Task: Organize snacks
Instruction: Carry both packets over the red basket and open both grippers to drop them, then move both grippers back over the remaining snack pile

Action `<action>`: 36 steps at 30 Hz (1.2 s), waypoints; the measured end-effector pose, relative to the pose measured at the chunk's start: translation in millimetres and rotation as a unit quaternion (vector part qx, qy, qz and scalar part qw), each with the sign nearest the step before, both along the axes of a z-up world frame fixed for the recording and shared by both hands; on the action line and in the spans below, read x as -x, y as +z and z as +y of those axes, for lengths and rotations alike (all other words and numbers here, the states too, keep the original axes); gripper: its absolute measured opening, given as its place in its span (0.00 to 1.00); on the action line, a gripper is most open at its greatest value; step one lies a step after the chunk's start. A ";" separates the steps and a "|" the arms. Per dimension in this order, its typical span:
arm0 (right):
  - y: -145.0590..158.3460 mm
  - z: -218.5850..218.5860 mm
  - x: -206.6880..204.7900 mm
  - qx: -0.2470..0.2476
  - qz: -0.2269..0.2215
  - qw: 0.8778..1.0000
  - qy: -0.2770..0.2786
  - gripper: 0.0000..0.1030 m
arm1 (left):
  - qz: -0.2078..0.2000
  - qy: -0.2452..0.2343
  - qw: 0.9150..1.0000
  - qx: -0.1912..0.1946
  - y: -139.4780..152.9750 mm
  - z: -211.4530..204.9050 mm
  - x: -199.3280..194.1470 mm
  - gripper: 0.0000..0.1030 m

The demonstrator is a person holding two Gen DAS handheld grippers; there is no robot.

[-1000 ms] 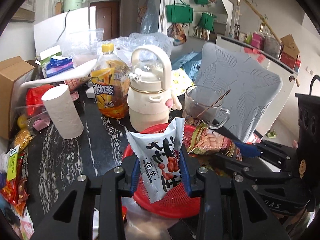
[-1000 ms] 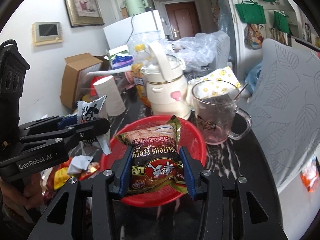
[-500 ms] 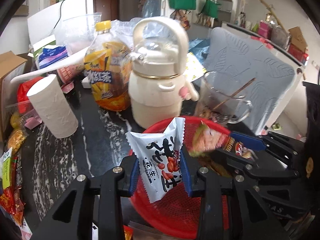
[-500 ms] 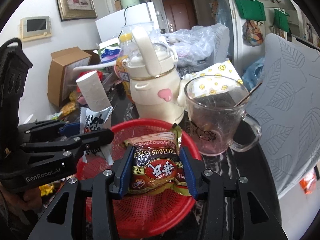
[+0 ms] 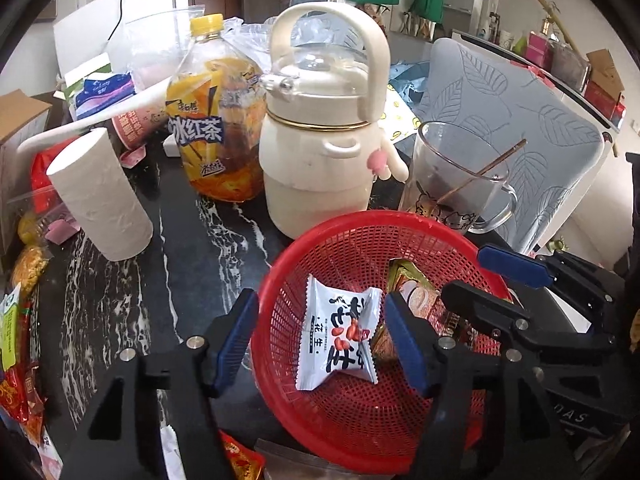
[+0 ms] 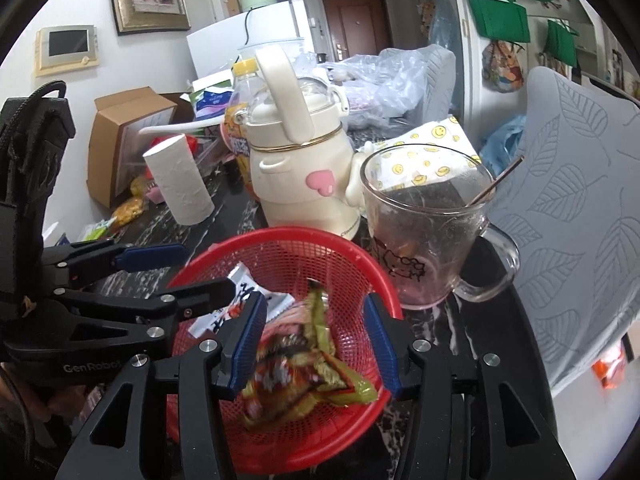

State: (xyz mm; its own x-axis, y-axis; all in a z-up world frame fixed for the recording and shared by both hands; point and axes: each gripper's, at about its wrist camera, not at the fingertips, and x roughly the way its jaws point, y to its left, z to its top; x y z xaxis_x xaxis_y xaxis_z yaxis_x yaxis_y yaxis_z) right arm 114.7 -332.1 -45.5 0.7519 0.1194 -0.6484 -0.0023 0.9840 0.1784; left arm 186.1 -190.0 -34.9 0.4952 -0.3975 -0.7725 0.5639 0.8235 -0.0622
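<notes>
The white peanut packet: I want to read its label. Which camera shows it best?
The left wrist view: the white peanut packet lies face up in the red basket, print sharp, unobstructed. In the right wrist view the left gripper covers most of it, leaving only an edge.

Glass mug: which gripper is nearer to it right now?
Right. The right gripper hangs over the red basket on the side next to the glass mug; the left gripper is over the basket's far side.

Red mesh basket [image 5: 352, 248]; white peanut packet [image 5: 340, 340] with red-and-black print; cream kettle [image 5: 320, 152] with pink heart; black white-veined table [image 5: 188, 256].
</notes>
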 end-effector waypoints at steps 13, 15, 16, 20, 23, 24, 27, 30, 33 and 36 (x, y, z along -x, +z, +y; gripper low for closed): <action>30.9 19.2 17.9 0.015 -0.029 0.999 0.011 0.49 | -0.043 0.023 0.999 0.020 40.0 27.3 22.6 0.62; 37.0 24.7 23.5 0.019 -0.037 0.999 0.015 0.49 | -0.051 0.028 0.998 0.026 47.6 34.0 28.6 0.62; 40.6 28.2 26.7 0.021 -0.040 0.999 0.016 0.49 | -0.054 0.030 0.998 0.028 50.1 35.5 30.3 0.62; 54.5 40.5 37.7 0.026 -0.055 0.998 0.024 0.49 | -0.074 0.036 0.996 0.039 64.9 49.7 45.4 0.62; 62.8 48.5 45.5 0.028 -0.067 0.997 0.030 0.49 | -0.084 0.041 0.995 0.045 73.4 60.0 55.8 0.62; 65.8 51.6 49.3 0.029 -0.072 0.996 0.031 0.49 | -0.086 0.043 0.994 0.046 75.3 63.1 58.7 0.62; 70.7 61.5 58.6 0.032 -0.080 0.996 0.039 0.50 | -0.093 0.049 0.993 0.054 81.4 76.0 70.2 0.62; 75.3 72.3 66.7 0.035 -0.086 0.994 0.051 0.50 | -0.098 0.060 0.992 0.059 85.3 87.5 80.5 0.62; 79.5 83.5 74.0 0.037 -0.091 0.993 0.064 0.50 | -0.103 0.071 0.990 0.064 87.4 100.0 90.2 0.62; 83.4 95.1 82.5 0.038 -0.096 0.992 0.079 0.50 | -0.103 0.085 0.989 0.070 88.1 114.2 100.0 0.62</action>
